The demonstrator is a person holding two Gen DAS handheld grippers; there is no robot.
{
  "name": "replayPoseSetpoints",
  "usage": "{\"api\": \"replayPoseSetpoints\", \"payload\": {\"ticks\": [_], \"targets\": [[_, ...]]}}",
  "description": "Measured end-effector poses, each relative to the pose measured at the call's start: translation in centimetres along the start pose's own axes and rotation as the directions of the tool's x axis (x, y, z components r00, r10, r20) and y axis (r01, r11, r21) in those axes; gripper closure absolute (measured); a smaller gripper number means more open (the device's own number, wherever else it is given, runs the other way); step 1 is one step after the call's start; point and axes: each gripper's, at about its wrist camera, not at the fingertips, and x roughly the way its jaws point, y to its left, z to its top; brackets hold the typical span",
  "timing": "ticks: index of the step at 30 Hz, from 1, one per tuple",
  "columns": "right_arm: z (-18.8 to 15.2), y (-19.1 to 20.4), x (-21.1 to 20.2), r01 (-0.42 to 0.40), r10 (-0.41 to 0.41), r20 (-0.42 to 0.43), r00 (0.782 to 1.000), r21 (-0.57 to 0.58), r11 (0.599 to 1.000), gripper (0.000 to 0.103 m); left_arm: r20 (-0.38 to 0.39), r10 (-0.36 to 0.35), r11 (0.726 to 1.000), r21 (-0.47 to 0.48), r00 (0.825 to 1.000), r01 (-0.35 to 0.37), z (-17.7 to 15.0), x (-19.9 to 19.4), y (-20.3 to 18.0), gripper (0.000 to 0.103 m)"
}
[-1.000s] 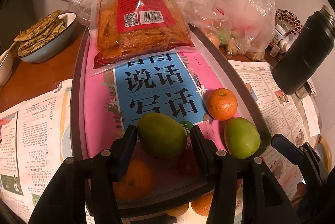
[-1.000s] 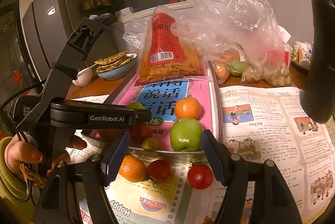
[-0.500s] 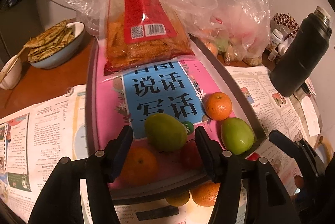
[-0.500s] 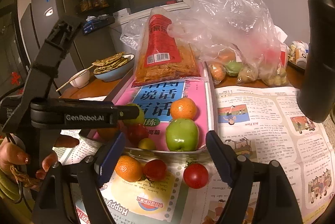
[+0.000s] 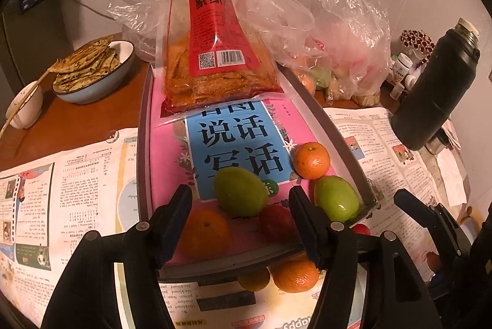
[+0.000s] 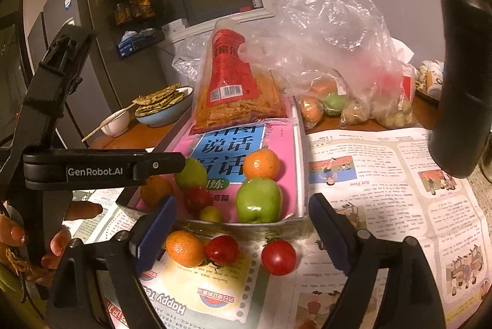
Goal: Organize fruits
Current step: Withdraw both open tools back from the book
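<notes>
Dim warm indoor light, strong fisheye curvature, dark vignetted corners, slight softness.

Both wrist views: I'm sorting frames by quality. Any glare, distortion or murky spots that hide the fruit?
Left wrist view: fisheye bends the tray rim; the orange by the left claw sits in shadow, dim but readable. Right wrist view: warm dim light, glare on the plastic bag, fruit inside it blurred; tomatoes are sharp.

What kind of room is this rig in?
Most likely a home kitchen or dining corner: a tall grey fridge, a bowl of flatbreads on a newspaper-covered table, and bagged produce behind the fruit tray.
</notes>
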Motion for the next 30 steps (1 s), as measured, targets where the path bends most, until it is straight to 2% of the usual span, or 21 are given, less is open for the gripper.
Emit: {"api": "replayPoseSetpoints", "payload": {"ticks": [12,23,30], "targets": [[-0.1,-0.4,-1.0,-0.006,0.006,0.021,1.0,0.005,1.0,0.012,0.013,0.047,0.999,0.025,0.999,-0.047,-0.7,-1.2,-1.1,0.036],[0.3,-0.8,-2.1,-0.011,0.01,0.054,0.998,0.005,1.0,0.005,0.041,0.054,0.999,0.006,0.998,-0.054,-1.4,-2.9,-0.9,0.036],[0.3,-0.5,-2.5,-0.017,0.017,0.063,0.998,-0.001,1.0,0.005,0.056,0.05,0.999,-0.005,0.997,-0.05,-1.6,-3.8,-0.5,0.036]]}}
